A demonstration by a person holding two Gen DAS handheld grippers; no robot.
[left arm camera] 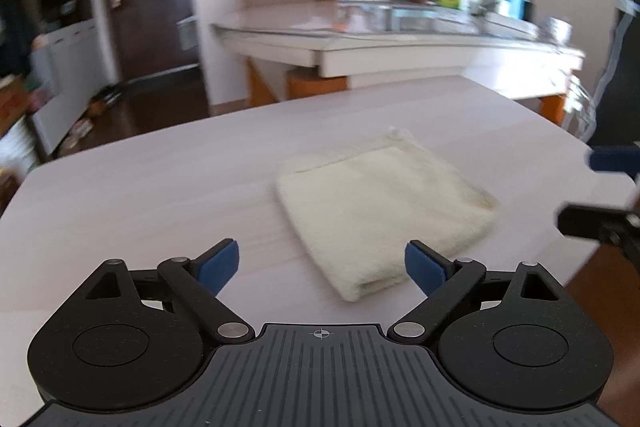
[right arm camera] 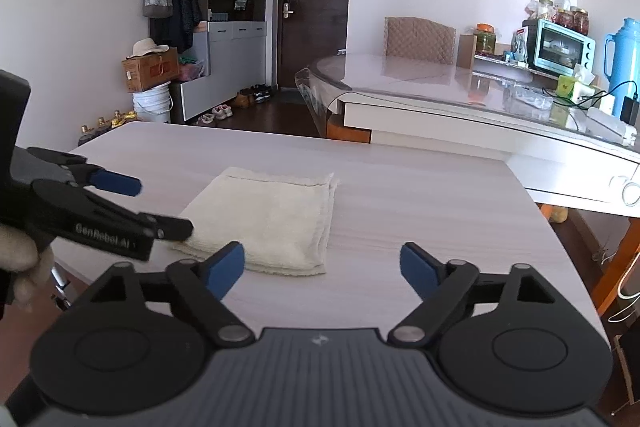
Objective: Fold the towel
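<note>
A cream towel (left arm camera: 384,211) lies folded into a small square on the pale wooden table (left arm camera: 140,195). My left gripper (left arm camera: 322,261) hovers just short of the towel's near corner, open, with nothing between its blue pads. At the right edge of that view the right gripper (left arm camera: 600,191) shows, also open. In the right wrist view the towel (right arm camera: 268,219) lies flat ahead and to the left. My right gripper (right arm camera: 322,267) stands open over the towel's near right corner and bare table (right arm camera: 420,195). The left gripper (right arm camera: 160,207) reaches in from the left, open beside the towel's left edge.
A gloved hand (right arm camera: 20,251) holds the left gripper at the table's left edge. Behind stands a glass-topped table (right arm camera: 420,79) with a teal oven (right arm camera: 560,47), a blue flask (right arm camera: 624,55) and cables. The wooden table's right edge (right arm camera: 560,227) drops to dark floor.
</note>
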